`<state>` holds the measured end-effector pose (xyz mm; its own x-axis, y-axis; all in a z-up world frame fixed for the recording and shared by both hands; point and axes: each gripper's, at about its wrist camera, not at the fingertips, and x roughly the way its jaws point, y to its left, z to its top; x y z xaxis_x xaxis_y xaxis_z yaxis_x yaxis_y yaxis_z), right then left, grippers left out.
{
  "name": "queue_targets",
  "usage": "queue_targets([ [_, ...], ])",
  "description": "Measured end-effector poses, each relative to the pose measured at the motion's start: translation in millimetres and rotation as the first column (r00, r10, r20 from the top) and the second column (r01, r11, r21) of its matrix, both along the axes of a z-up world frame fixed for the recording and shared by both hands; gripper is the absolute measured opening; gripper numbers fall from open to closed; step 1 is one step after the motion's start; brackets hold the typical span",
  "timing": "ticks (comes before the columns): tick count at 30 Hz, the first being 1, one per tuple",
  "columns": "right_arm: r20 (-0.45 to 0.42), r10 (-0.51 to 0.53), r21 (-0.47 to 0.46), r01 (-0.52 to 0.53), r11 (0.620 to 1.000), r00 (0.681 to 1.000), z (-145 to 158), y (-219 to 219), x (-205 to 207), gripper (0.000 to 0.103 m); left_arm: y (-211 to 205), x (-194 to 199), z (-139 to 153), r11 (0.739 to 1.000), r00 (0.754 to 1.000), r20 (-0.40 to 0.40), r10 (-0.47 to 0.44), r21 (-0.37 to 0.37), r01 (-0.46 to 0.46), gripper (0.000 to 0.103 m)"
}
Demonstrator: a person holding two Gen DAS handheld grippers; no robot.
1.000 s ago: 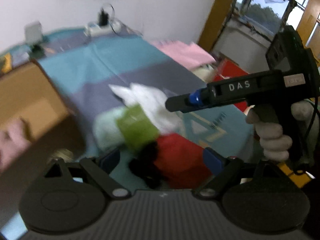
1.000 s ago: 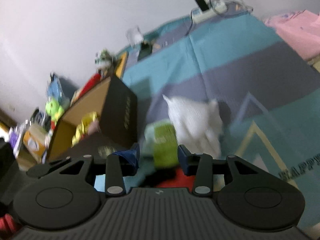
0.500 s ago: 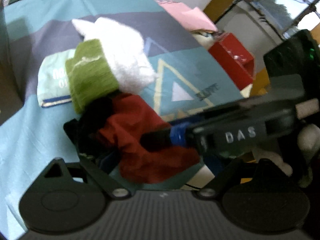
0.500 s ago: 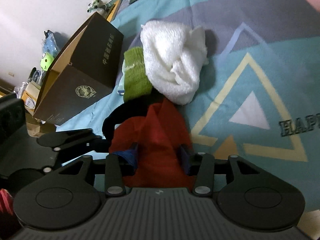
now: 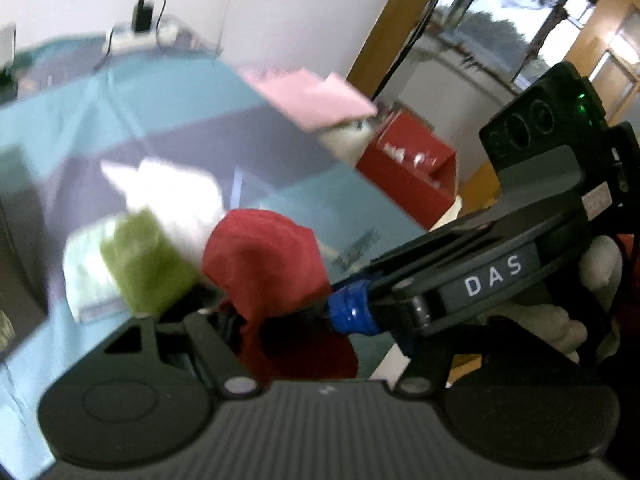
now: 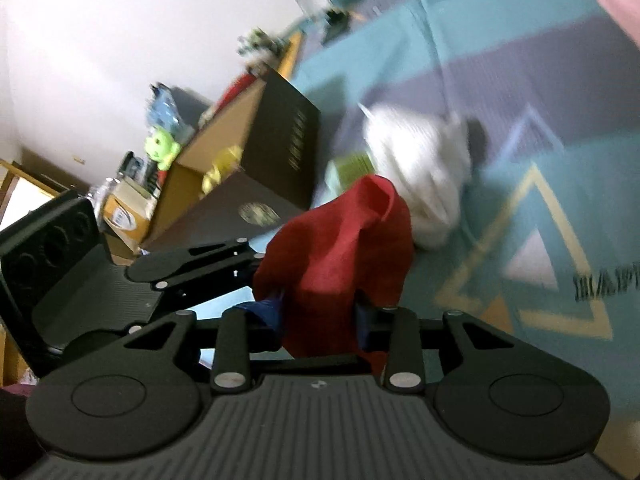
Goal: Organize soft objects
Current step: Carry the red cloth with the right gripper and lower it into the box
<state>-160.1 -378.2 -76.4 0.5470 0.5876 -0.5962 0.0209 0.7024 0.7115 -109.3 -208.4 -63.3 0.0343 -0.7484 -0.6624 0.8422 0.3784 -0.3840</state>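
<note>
Showing cardboard box (image 6: 248, 168) (right wrist only)

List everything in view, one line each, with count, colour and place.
red cloth: 1, red, lifted off the mat between the right gripper's fingers
white towel: 1, white, on the mat
green cloth: 1, green, beside the towel
mat: 1, teal and purple, underneath
box: 1, dark brown, left of the mat
pink cloth: 1, pink, far mat edge
red box: 1, red, beyond the mat
power strip: 1, white, by the wall
left gripper: 1, black, closing, at the red cloth
right gripper: 1, black, closing on the red cloth
</note>
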Motion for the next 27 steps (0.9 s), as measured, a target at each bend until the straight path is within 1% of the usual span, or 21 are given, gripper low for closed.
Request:
queue_targets([
  [3, 0.072, 0.001, -0.017, 0.0, 1.0, 0.997, 22.1, 8.6, 8.1, 0.017, 10.3, 5.3, 19.2, 0.998, 0.999, 0.028, 0.019, -0.056, -0.017, 0.065],
  [5, 0.123, 0.016, -0.028, -0.013, 1.0, 0.992, 36.2, 17.9, 16.6, 0.017, 24.4, 10.2, 31.5, 0.995, 0.997, 0.054, 0.047, -0.089, -0.042, 0.065],
  [10, 0.233, 0.059, -0.018, -0.057, 0.998, 0.971, 56.4, 51.0, 48.7, 0.017, 65.7, 27.9, 52.8, 0.979, 0.981, 0.109, 0.163, -0.143, -0.146, 0.065],
  [12, 0.266, 0.073, -0.003, -0.075, 0.997, 0.961, 60.7, 68.5, 64.5, 0.017, 88.0, 36.9, 58.9, 0.967, 0.967, 0.125, 0.22, -0.16, -0.199, 0.065],
  [16, 0.31, 0.122, 0.004, -0.13, 0.991, 0.943, 67.5, 104.9, 94.7, 0.018, 128.9, 50.9, 63.4, 0.943, 0.939, 0.148, 0.312, -0.171, -0.286, 0.065],
  [22, 0.375, 0.171, -0.011, -0.18, 0.984, 0.911, 75.4, 158.0, 136.3, 0.018, 189.4, 77.8, 71.2, 0.896, 0.882, 0.176, 0.437, -0.178, -0.408, 0.065],
  [27, 0.381, 0.165, -0.023, -0.169, 0.985, 0.91, 68.9, 189.2, 165.9, 0.018, 218.0, 107.5, 64.1, 0.863, 0.846, 0.173, 0.504, -0.145, -0.484, 0.065],
])
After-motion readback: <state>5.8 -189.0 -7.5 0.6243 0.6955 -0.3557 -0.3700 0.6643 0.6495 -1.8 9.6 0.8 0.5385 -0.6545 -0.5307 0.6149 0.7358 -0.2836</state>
